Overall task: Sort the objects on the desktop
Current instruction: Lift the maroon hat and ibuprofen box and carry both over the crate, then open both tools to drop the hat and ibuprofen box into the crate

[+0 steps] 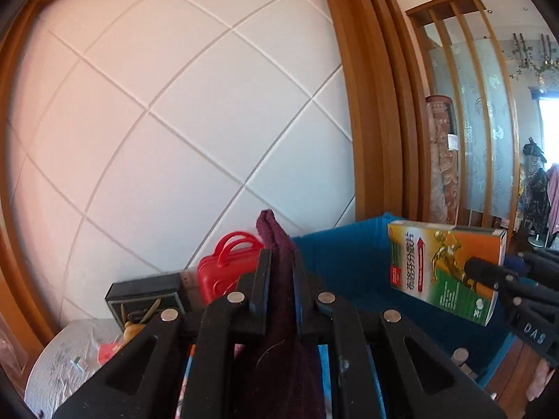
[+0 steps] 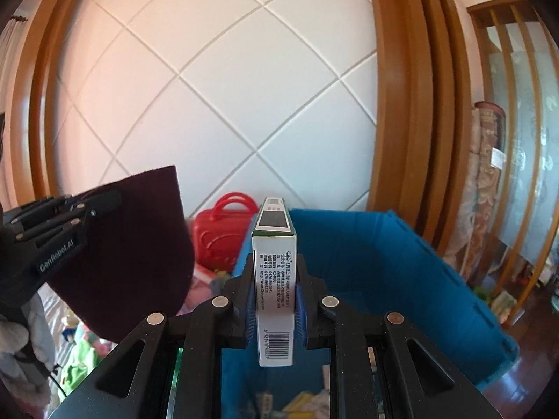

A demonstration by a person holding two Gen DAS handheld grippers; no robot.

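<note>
Medicine box (image 2: 275,279) stands clamped between right fingers (image 2: 301,300), above blue bin (image 2: 401,262).

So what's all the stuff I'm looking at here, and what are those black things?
cloth: one, dark maroon, held up left of the bin
box: one, green and orange medicine carton, held over the bin
bin: one, blue fabric, in front of the wall; some packets lie in it
case: one, red with handles, left of the bin
dark box: one, black with gold print, left of the case
wall: white, diamond-panelled, in a wooden frame
left tongs: black, shut on the cloth
right tongs: black with blue pads, shut on the box
</note>
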